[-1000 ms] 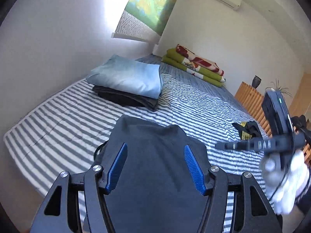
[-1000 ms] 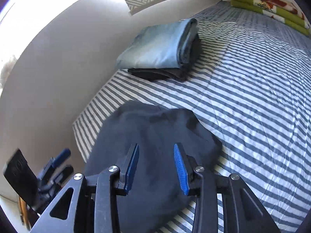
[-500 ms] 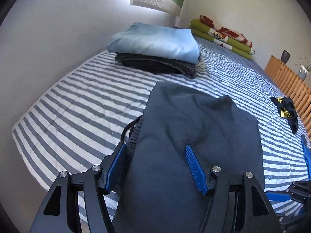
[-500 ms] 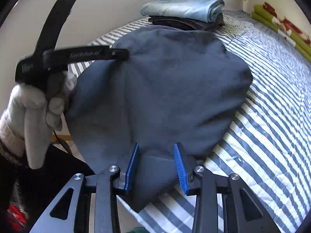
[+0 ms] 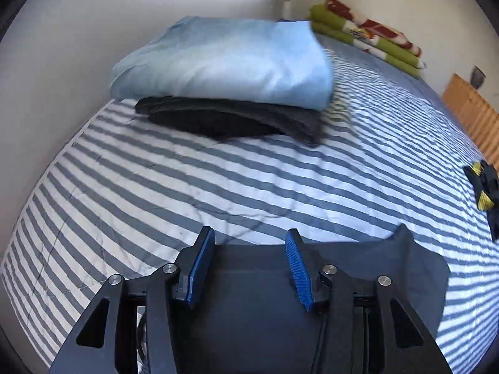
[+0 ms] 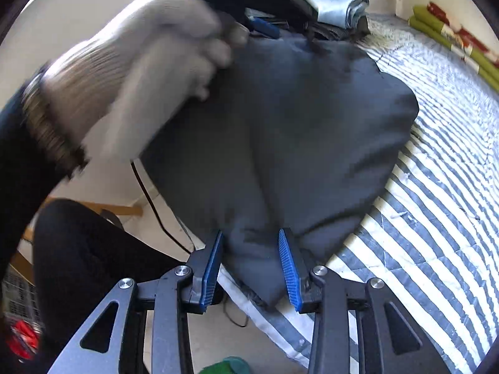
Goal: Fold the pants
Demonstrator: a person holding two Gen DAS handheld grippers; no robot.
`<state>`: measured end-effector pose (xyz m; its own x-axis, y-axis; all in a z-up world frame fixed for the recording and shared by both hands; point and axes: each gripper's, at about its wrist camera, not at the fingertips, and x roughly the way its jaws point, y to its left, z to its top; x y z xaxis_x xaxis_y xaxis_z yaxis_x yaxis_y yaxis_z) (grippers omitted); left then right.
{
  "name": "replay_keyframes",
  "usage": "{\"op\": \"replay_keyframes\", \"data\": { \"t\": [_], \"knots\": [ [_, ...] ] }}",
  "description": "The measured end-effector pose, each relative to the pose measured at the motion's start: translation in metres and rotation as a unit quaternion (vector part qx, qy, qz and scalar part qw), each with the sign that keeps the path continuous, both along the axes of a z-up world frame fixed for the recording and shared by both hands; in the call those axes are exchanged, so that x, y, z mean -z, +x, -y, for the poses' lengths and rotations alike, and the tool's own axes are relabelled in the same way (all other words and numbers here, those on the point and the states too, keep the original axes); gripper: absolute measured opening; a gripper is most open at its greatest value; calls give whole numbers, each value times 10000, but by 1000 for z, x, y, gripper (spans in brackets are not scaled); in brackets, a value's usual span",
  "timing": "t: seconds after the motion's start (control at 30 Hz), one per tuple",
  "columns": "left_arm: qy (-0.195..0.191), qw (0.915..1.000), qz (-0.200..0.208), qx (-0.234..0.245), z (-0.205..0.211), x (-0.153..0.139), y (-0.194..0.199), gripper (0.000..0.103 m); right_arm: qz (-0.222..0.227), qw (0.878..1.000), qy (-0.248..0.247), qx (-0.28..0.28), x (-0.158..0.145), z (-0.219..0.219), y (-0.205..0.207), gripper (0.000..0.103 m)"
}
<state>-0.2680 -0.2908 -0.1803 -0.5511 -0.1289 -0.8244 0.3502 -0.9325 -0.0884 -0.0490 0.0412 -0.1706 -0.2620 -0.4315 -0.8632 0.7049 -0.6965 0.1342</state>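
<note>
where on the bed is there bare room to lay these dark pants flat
Bare striped sheet lies between the dark pants and the folded stack, light blue garment on top. The right edge is crowded by a black-and-yellow item.

There are two hand-held grippers, the left hand-held gripper [image 5: 248, 265] and the right hand-held gripper [image 6: 251, 268], one dark pants [image 6: 296, 131], two folded garments [image 5: 237, 62] stacked in the upper part of the frame, and one bed [image 5: 156, 193].
</note>
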Motion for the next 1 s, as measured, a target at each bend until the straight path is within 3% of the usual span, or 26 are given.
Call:
{"op": "replay_keyframes", "data": {
  "t": [0.07, 0.17, 0.3, 0.47, 0.53, 0.6, 0.8, 0.9, 1.0],
  "knots": [
    [158, 9991, -42, -387, 18, -1, 0, 50, 32, 10000, -6, -27, 0, -2, -3, 34],
    [-69, 9982, -252, -549, 25, -18, 17, 50, 100, 9999, -20, -84, 0, -3, -7, 34],
    [-178, 9974, -546, -425, 23, -52, 58, 51, 261, 9995, -150, -105, -9, -8, 6, 33],
    [-279, 9971, -706, 63, -20, -80, 125, 53, 634, 9955, -644, 302, -24, -47, 5, 33],
    [-365, 9963, -719, 312, -50, -76, 156, 54, 579, 9946, -747, 437, -31, -56, 8, 33],
    [-127, 9956, -620, 685, -84, -61, 181, 54, 564, 9931, -827, 607, -34, -67, 3, 33],
    [-78, 9850, -316, 1696, -175, -12, 214, 54, 728, 9835, -990, 1328, -32, -88, -35, 33],
    [-286, 9854, -210, 1666, -196, 9, 225, 54, 710, 9800, -1066, 1524, -33, -84, -65, 33],
    [-192, 9867, -237, 1594, -198, -1, 235, 54, 752, 9805, -809, 1625, -22, -69, -89, 33]
  ]
}}
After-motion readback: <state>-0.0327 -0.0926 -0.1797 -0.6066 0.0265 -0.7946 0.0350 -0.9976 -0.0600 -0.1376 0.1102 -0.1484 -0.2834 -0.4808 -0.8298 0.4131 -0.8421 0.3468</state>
